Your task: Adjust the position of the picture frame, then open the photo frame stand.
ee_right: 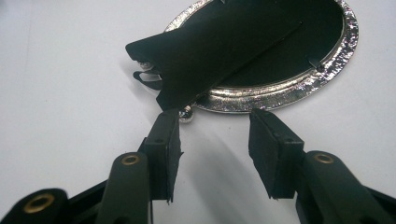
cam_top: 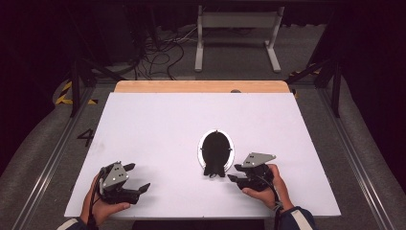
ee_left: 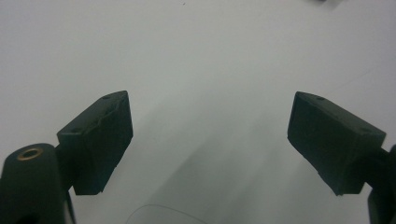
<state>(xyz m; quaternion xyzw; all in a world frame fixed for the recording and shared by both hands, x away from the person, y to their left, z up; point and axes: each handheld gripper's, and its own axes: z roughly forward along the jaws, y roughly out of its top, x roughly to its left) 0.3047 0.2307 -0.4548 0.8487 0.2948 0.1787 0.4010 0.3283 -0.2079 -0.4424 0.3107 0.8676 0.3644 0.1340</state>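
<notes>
Silver oval frame [ee_right: 285,86] face down, black backing, stand flap raised; right claw [ee_right: 215,140] half-wide, left claw [ee_left: 208,140] wide, both empty.

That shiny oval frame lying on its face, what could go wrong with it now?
The black stand flap on the back of the oval frame sticks out past its silver rim, and the right gripper sits open just in front of it. A nudge might bend the flap or slide the frame across the smooth white table. The left gripper is far off, so it probably couldn't steady it.

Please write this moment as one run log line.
left gripper: open, empty | right gripper: open, beside oval silver picture frame with black back | white table
</notes>
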